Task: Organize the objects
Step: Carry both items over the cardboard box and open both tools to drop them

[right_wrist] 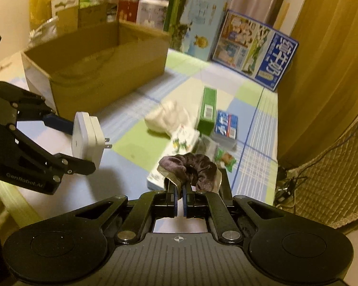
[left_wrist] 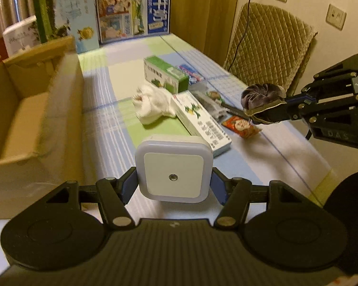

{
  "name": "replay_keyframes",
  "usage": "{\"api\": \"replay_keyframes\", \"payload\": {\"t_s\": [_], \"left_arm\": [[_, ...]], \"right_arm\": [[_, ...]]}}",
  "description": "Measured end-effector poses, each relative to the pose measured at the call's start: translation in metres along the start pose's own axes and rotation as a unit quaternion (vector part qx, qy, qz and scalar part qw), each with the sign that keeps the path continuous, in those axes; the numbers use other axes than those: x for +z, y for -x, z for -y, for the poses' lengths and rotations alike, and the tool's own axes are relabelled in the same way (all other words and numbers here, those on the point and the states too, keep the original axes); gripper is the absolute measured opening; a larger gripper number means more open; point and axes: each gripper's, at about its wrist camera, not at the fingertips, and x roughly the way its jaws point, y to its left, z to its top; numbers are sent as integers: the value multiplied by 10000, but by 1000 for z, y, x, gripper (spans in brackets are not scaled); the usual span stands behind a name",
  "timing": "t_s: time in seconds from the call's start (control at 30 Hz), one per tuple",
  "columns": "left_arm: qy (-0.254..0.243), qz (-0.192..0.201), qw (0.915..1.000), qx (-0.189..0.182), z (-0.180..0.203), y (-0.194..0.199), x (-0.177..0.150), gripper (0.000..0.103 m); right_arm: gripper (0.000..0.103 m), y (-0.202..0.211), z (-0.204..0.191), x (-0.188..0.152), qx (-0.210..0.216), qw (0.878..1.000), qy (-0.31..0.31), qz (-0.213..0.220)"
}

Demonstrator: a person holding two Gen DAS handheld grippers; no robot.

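Left gripper (left_wrist: 174,178) clamped across a white square plug-in night light (left_wrist: 174,169), one blue pad on each side edge, jaws spread only as wide as the light's body; held clear of the tabletop, front face with small round sensor toward the left wrist camera, two metal prongs (right_wrist: 107,143) pointing away, seen from the right wrist view. Right gripper (right_wrist: 180,190) nearly closed, pads pinching a dark purple velvet scrunchie (right_wrist: 191,169) by a tan fabric tab; scrunchie bunched above the fingertips, also lifted off the table.

Below and beyond the night light, on the checked blue-green tablecloth (left_wrist: 102,119): a long white medicine box (left_wrist: 200,121) lying flat, a crumpled white cloth (left_wrist: 152,104) touching its far end, a green-and-white box (left_wrist: 164,74) just behind the cloth, a small blue packet (left_wrist: 191,72) beside that box. Near the scrunchie, an orange snack packet (left_wrist: 241,126) and a clear-wrapped item (left_wrist: 210,102) next to the medicine box.

Left of the night light, an open cardboard box (left_wrist: 35,109), inside not clearly readable. Behind it, books and a blue picture box (left_wrist: 133,12) propped upright against the curtain. A quilted chair back (left_wrist: 269,47) beyond the table's right edge.
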Motion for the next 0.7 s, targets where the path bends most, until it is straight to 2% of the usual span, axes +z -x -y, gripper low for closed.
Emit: {"api": "replay_keyframes", "payload": {"t_s": [0.2, 0.4, 0.53, 0.7], "left_arm": [[38, 381, 9989, 267, -26, 53, 17, 60], [192, 606, 9946, 823, -78, 97, 30, 60], [287, 604, 9904, 1211, -123, 110, 36, 60], [431, 522, 9870, 1456, -172, 108, 36, 60]], "right_arm": [[1, 26, -25, 36, 247, 9987, -92, 442], [1, 27, -66, 96, 795, 9927, -75, 909], [1, 14, -96, 137, 1142, 9872, -12, 1110], [1, -14, -122, 175, 1463, 9830, -28, 1108]]}}
